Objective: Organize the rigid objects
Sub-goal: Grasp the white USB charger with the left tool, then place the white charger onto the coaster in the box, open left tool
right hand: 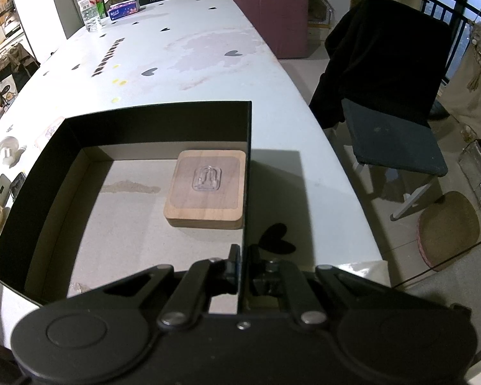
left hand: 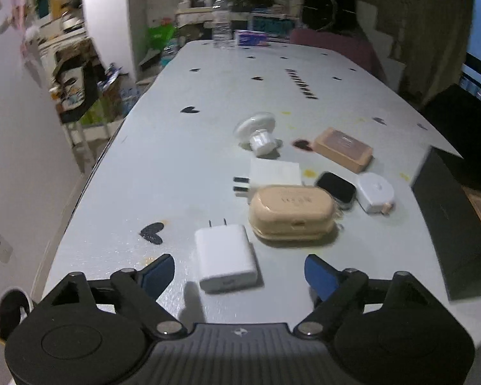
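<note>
1. Your left gripper (left hand: 239,274) hovers low over the table (left hand: 182,166) with its jaws released, spread wide and holding nothing; the blue pads (left hand: 319,276) flank open space.
2. A white charger (left hand: 224,258) lies flat just ahead of those jaws, between the pads' line, prongs pointing away from you. It touches neither pad.
3. Just beyond it to the right sits a beige case (left hand: 290,211), rounded and closed.
4. Behind the case lies a white plug block (left hand: 274,173) with dark prongs to the left, touching or nearly touching the case.
5. Right of the case are a dark watch (left hand: 336,187) and a white tape measure (left hand: 375,192), close together.
6. Farther back lie a white round gadget (left hand: 258,131), tipped on its side, and a tan box (left hand: 343,149).
7. Your right gripper (right hand: 244,256) is clenched on the right wall of the black tray (right hand: 247,173), one jaw inside and one outside.
8. Inside the tray a wooden block (right hand: 205,192) with a clear hook on top lies flat against that same right wall, toward the far end.
9. The tray rests on the table near its right edge; its dark side shows at the right of the left wrist view.
10. At the table's far end stand a bottle (right hand: 88,3) and a tissue pack (right hand: 123,9).
</note>
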